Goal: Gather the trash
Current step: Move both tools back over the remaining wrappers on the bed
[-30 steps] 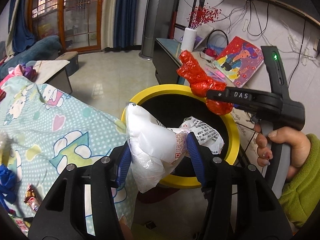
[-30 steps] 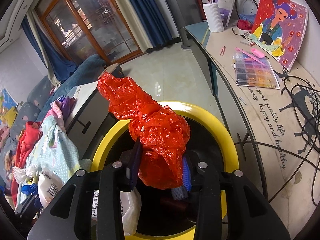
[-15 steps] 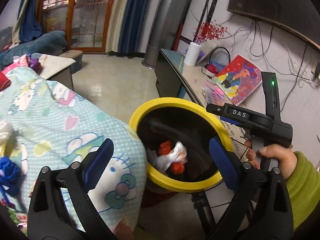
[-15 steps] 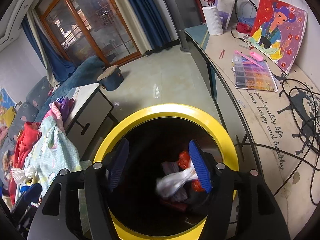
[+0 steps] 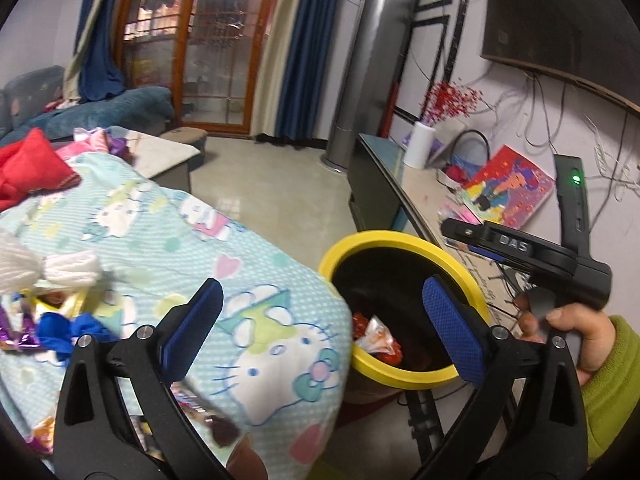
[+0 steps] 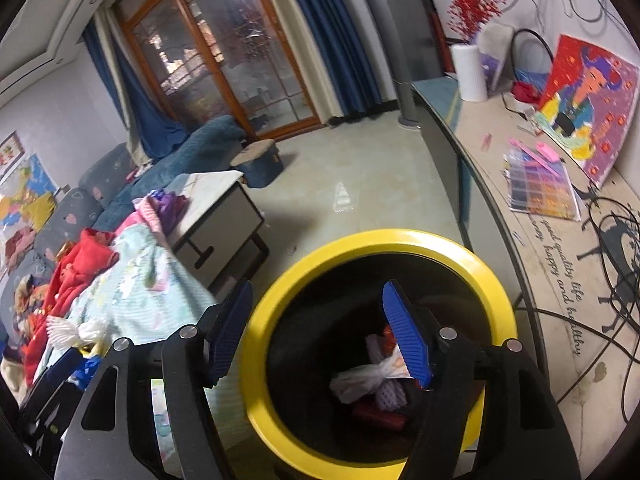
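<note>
A bin with a yellow rim stands between the blanket-covered seat and the cabinet. Inside lie a white plastic bag and red plastic, seen in the left wrist view as a white and red heap. My left gripper is open wide and empty, up to the left of the bin over the blanket's edge. My right gripper hangs above the bin's mouth, its jaws opening with nothing between them. A hand in a green sleeve holds its handle.
Wrappers and scraps lie on the cartoon-print blanket: a blue piece, white tissue. A long cabinet to the right carries cables, a bead tray and a painting. A low table and tiled floor lie beyond.
Both grippers opened and dropped their loads, the white bag and the red plastic, into the bin. Both then rose, and the left one swung left toward the blanket.
</note>
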A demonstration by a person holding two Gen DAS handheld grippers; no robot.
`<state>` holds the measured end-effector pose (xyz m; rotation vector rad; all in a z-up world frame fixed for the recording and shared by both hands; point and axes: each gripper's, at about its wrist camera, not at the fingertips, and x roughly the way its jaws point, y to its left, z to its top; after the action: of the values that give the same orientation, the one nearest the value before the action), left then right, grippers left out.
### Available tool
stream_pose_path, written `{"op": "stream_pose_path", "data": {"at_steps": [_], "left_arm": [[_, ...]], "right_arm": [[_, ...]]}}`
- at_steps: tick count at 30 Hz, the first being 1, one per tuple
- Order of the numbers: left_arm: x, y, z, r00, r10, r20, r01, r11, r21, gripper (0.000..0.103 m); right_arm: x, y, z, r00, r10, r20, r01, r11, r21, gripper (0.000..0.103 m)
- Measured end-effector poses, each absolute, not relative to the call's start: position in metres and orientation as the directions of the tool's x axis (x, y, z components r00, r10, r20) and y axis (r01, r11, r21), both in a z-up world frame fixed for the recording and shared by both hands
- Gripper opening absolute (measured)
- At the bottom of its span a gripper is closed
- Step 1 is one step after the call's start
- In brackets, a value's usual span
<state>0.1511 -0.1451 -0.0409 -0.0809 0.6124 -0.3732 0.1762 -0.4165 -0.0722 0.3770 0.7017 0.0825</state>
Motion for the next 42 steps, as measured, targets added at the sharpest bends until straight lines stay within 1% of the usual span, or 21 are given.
{"op": "stream_pose_path", "data": {"at_steps": [20,33,42], "left_arm": [[0.127,-0.071,-0.020,0.858,-0.220,-0.463,0.157,0.973,-0.171,0.092],[0.116,-0.025,-0.014,0.895,-0.123,-0.428,0.051,0.983,-0.176,0.092],[0.110,0.005,-0.011,0.911,-0.060,-0.408,-0.021,0.981,-0.192,0.092]], "right_arm": [[0.145,-0.336,-0.024,0.809,0.297,-0.507,-0.176,0.946,0.274,0.067],[0.125,-0.275,-0.016,0.761,0.396,-0.513,-0.338,0.918,0.208,0.067],[0.108,-0.236,-0.019,0.711,0.458,-0.534,-0.450,0.880,0.156,0.068]]}}
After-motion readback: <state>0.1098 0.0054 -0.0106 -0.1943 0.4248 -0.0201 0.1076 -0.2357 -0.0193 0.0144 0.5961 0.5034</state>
